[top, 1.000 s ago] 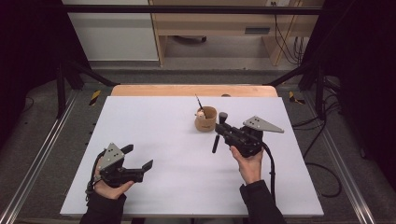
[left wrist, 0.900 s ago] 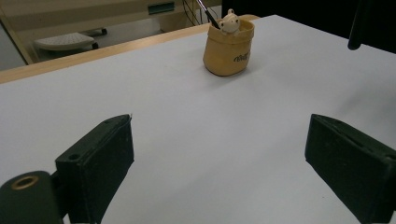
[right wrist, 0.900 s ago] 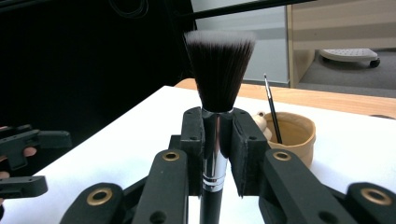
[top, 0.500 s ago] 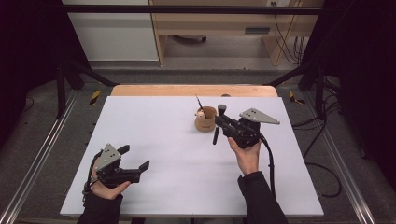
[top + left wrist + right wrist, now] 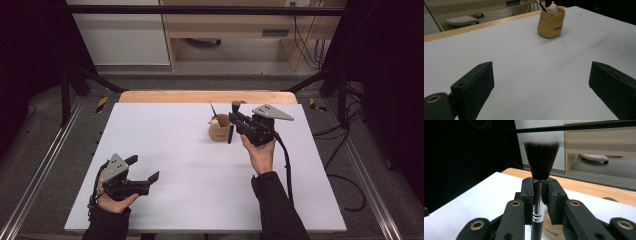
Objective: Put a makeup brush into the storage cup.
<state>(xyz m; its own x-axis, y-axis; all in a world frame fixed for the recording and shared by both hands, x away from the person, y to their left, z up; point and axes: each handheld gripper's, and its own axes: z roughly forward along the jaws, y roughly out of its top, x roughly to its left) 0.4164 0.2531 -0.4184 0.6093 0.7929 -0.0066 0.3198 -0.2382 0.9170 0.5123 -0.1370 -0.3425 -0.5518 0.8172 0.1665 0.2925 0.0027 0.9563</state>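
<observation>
Two grippers in frame: right gripper (image 5: 233, 121), clamped on the makeup brush (image 5: 539, 182), has shifted farther w/ it vs a sec ago, now just right of the tan cup (image 5: 219, 131). Left gripper (image 5: 145, 170), jaws apart & empty, unchanged near-left on table (image 5: 175, 165).

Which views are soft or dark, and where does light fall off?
High view: the white table is evenly lit, its surroundings nearly black. Left gripper view: the tan round holder with a small bear figure is fairly sharp, the near black pads soft. Right gripper view: the black-bristled makeup brush with a chrome ferrule is crisp in the right tool, its bristle tips washed pale, the left background black.
</observation>
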